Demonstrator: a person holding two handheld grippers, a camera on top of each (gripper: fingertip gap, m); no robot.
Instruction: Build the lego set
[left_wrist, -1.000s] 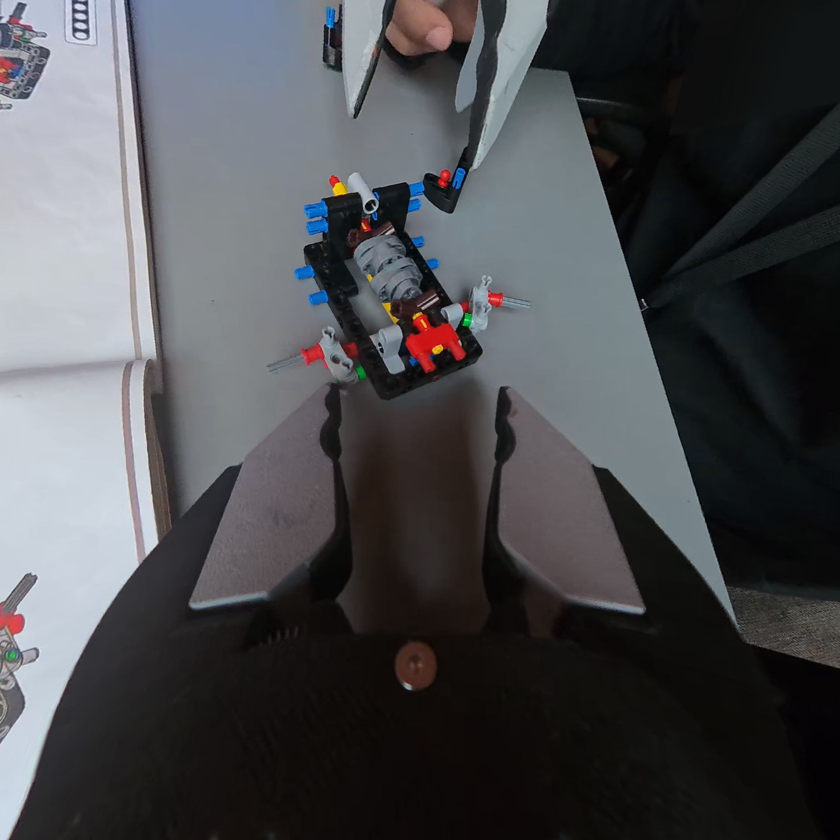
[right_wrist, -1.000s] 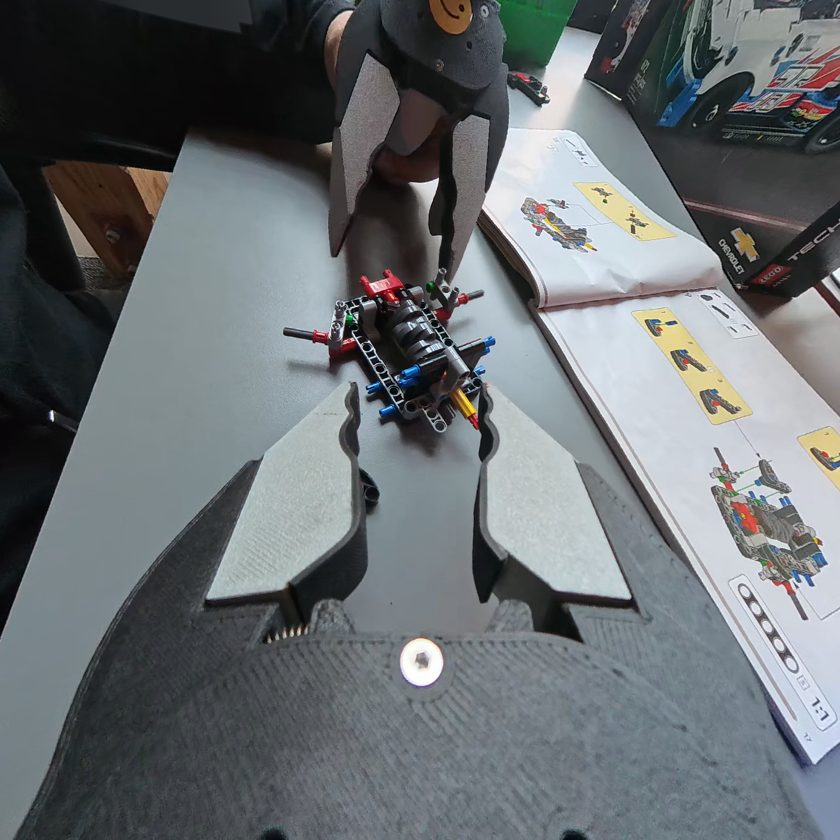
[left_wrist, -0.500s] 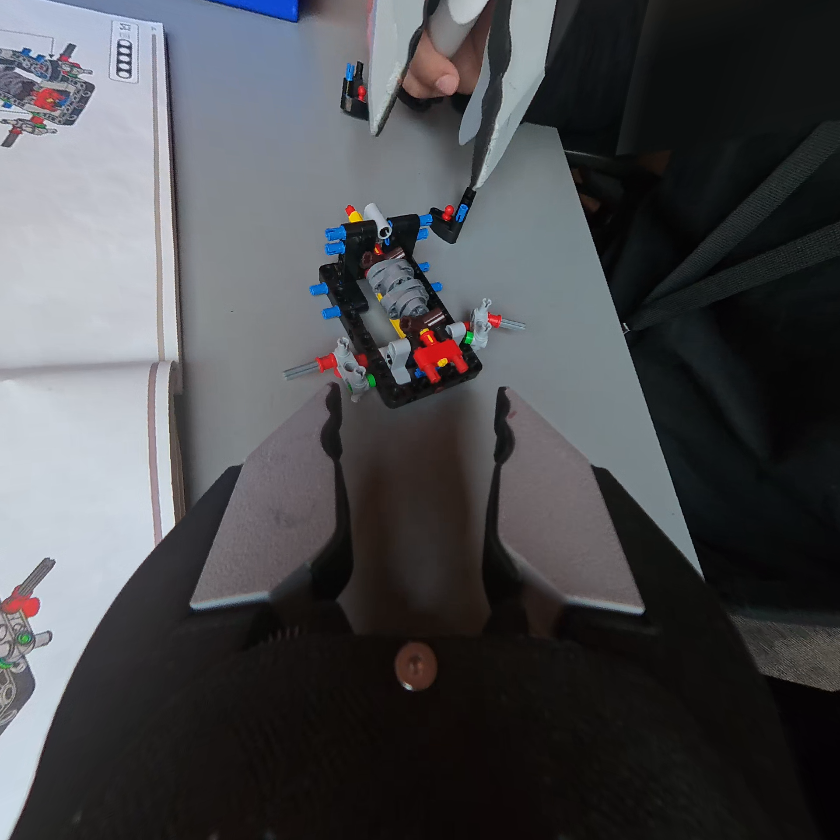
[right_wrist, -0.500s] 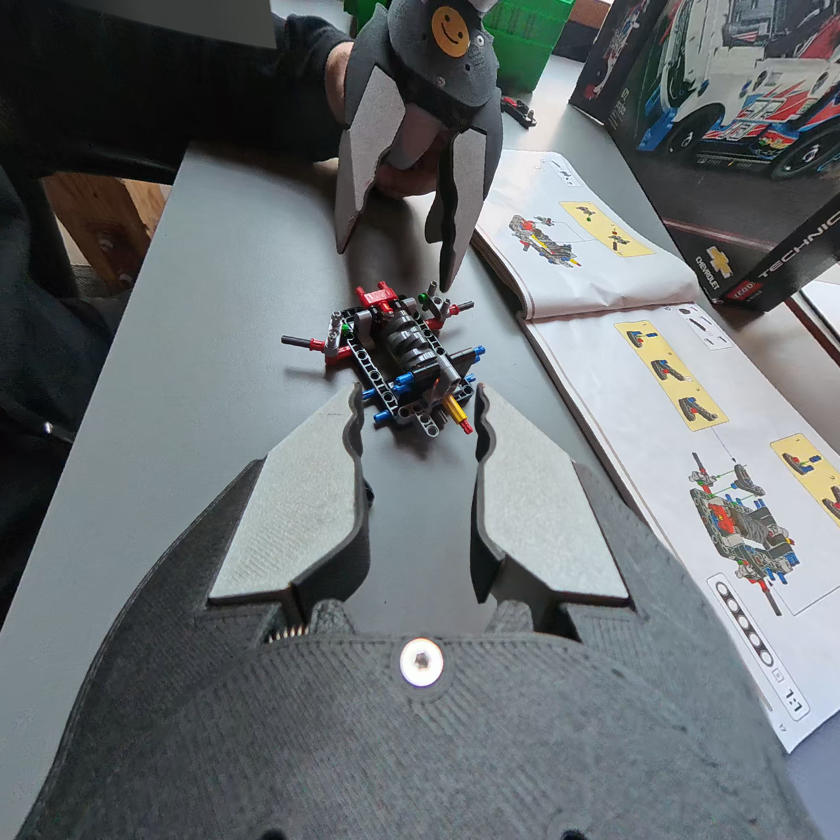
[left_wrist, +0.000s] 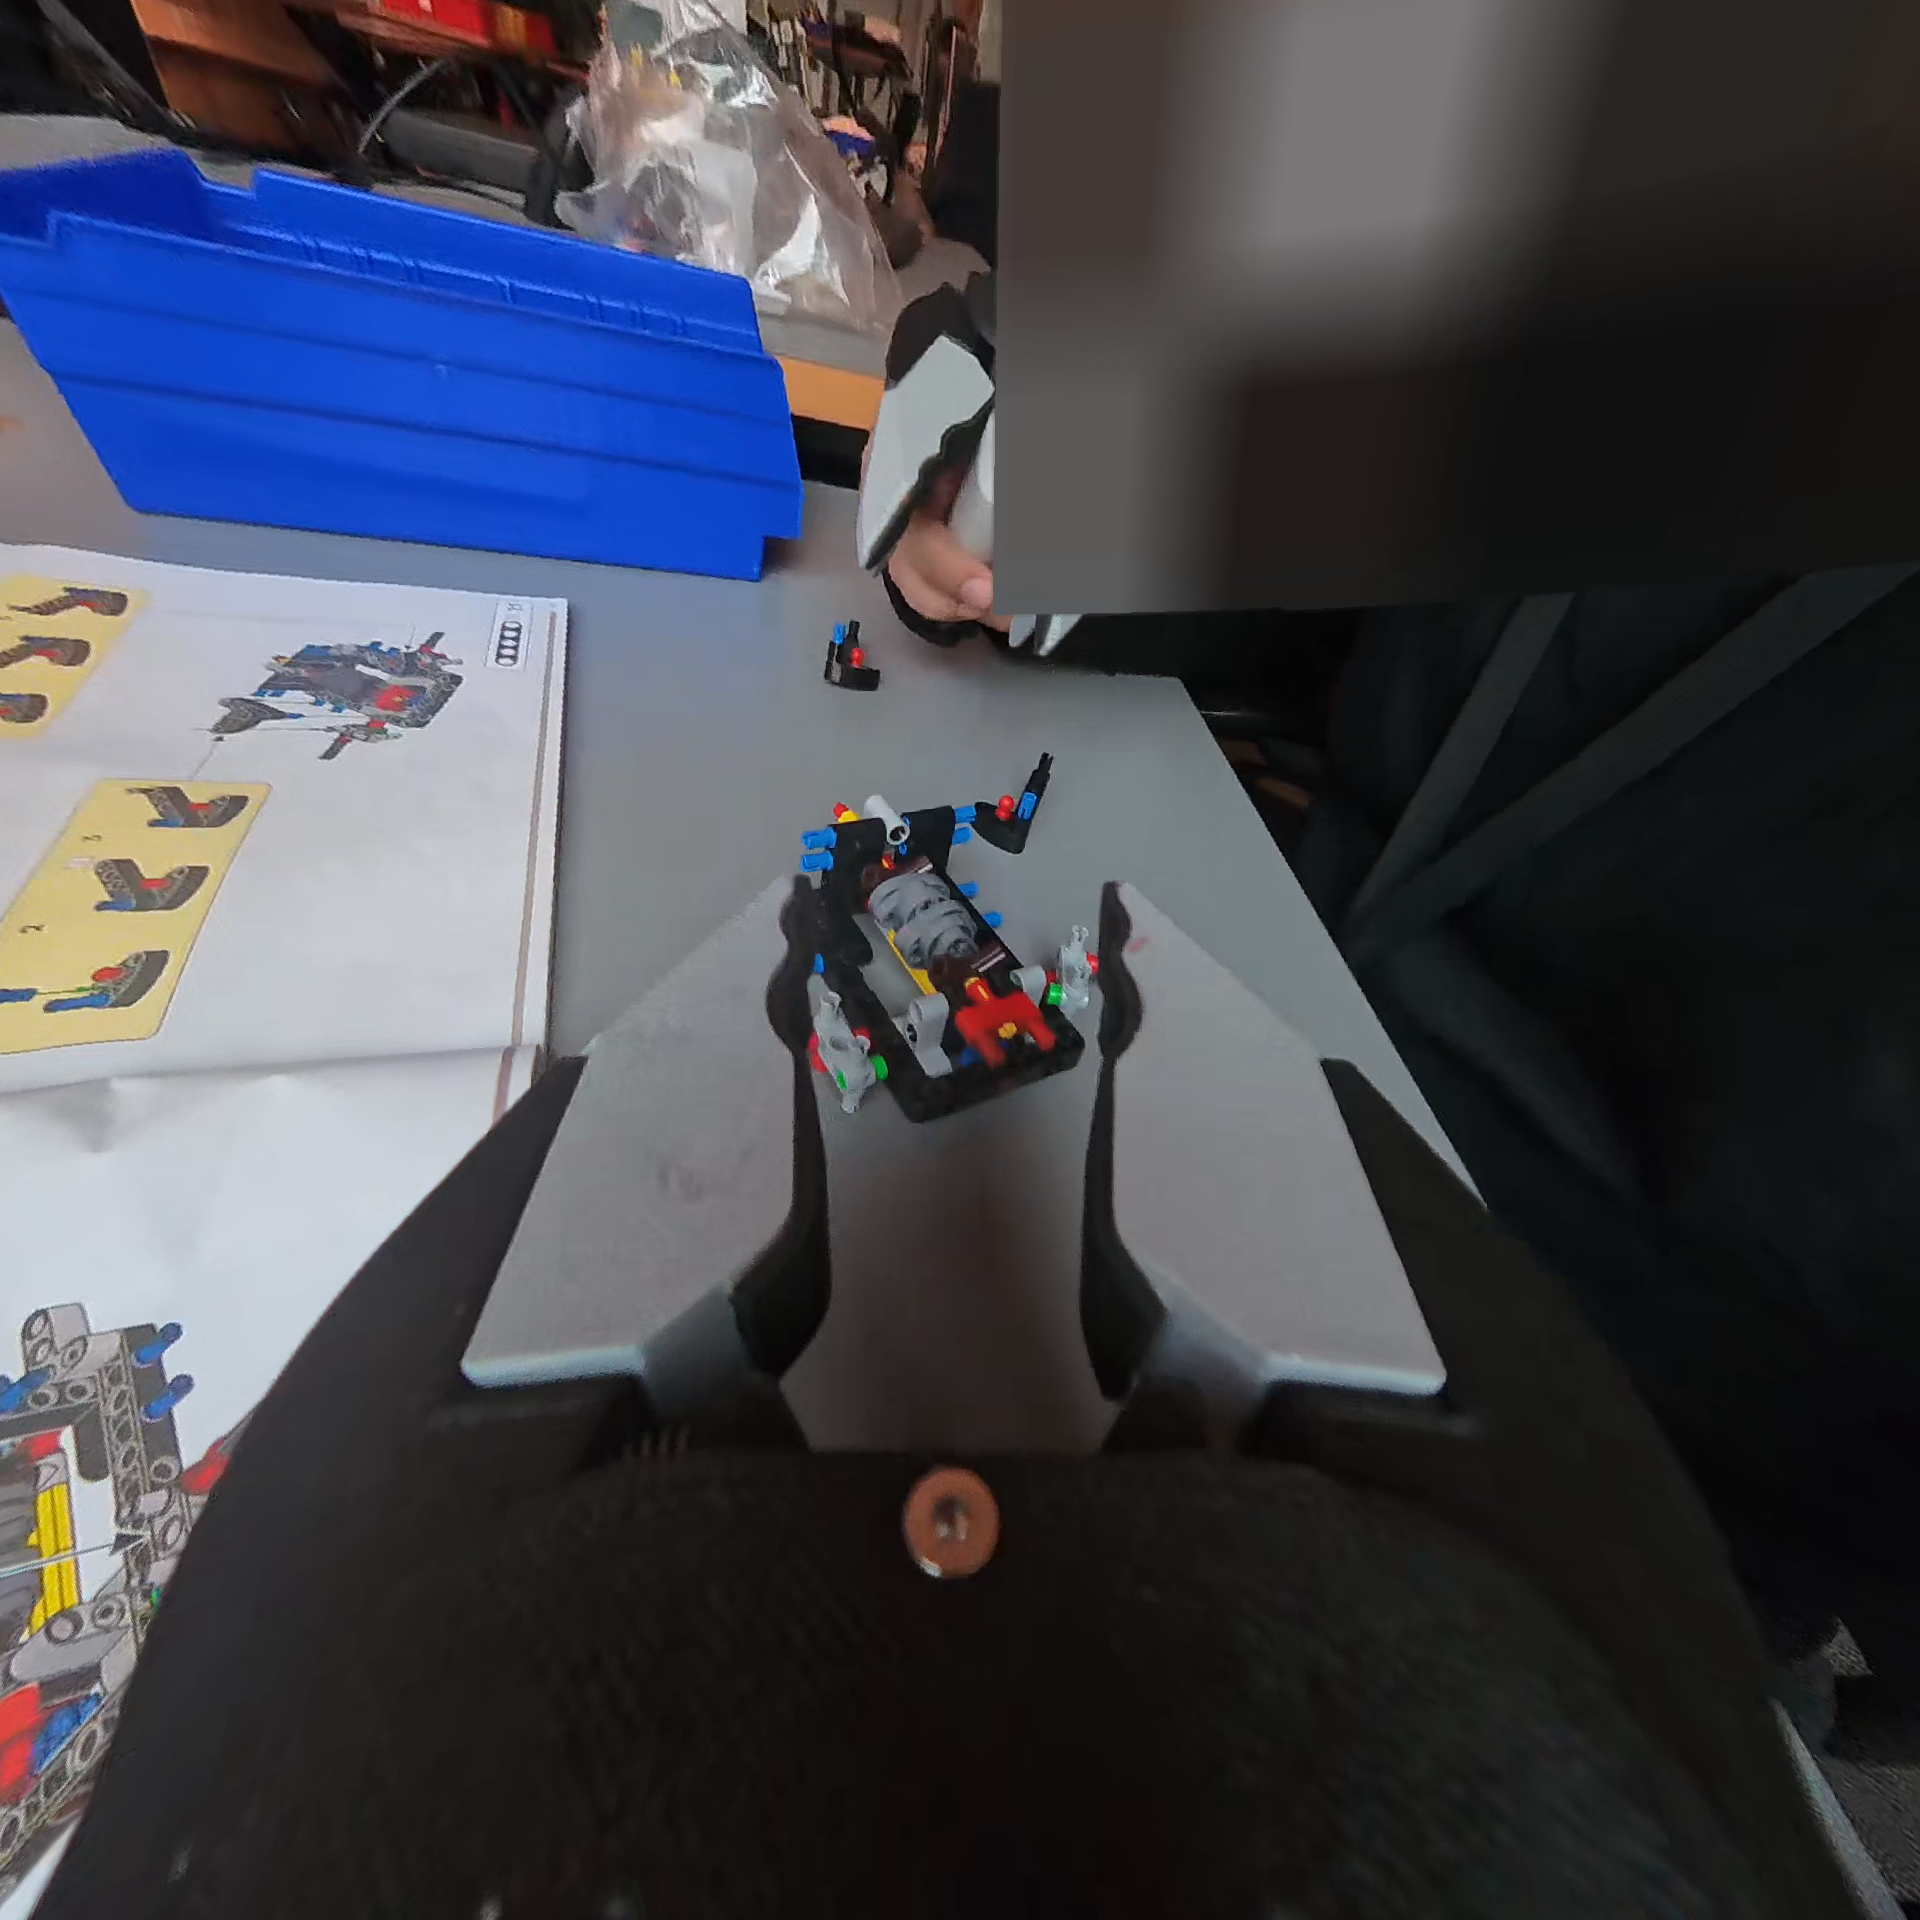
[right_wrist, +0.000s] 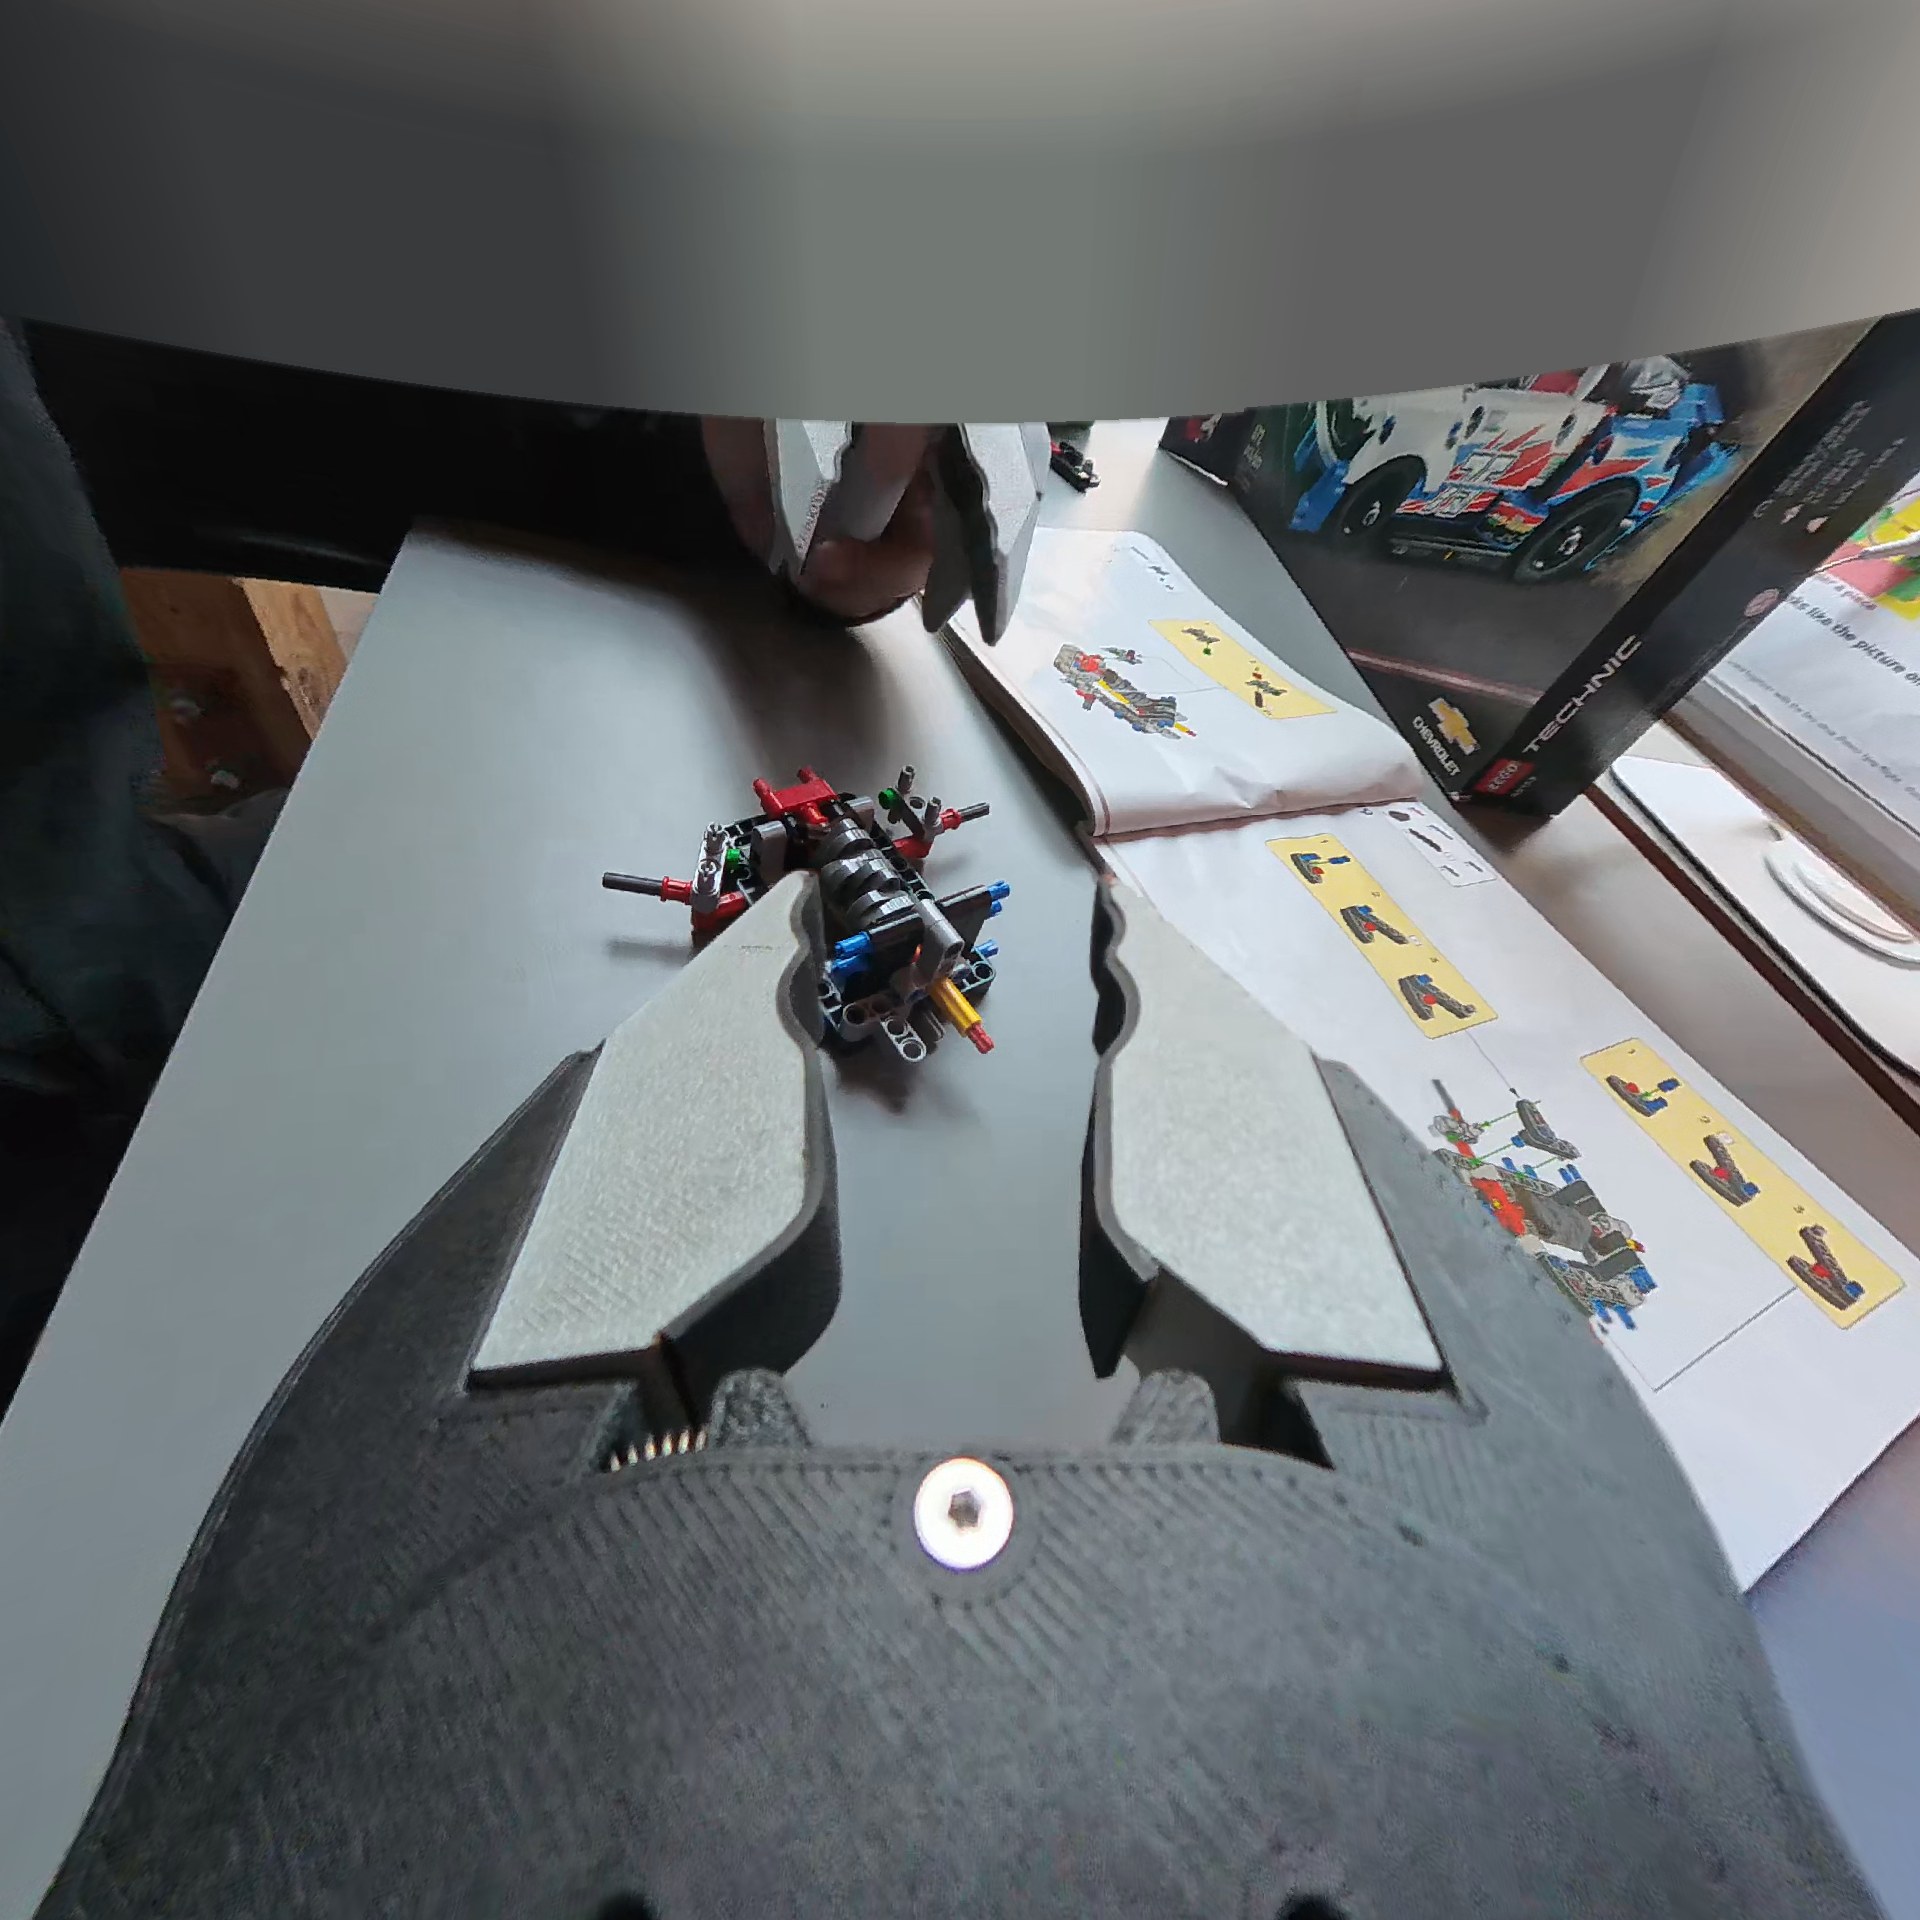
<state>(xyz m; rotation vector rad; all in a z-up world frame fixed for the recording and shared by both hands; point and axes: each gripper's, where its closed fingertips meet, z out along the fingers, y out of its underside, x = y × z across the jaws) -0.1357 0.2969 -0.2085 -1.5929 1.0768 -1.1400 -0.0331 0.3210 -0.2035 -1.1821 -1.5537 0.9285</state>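
Left gripper (left_wrist: 951, 914) spread wide and empty, its tips flanking the part-built lego chassis (left_wrist: 935, 966) on the grey table (left_wrist: 686, 748); right gripper (right_wrist: 945, 914) likewise wide, empty; beyond, small black piece (left_wrist: 852, 660), open instruction booklet (left_wrist: 312, 831), blue bin (left_wrist: 416, 384).

Bare table (left_wrist: 707, 727) around chassis (left_wrist: 935, 966); booklet (left_wrist: 312, 852) flanks one side, table edge the other. Two loose brackets (left_wrist: 852, 660) (left_wrist: 1023, 810) beyond. Bin (left_wrist: 416, 416), box (right_wrist: 1558, 582) behind.
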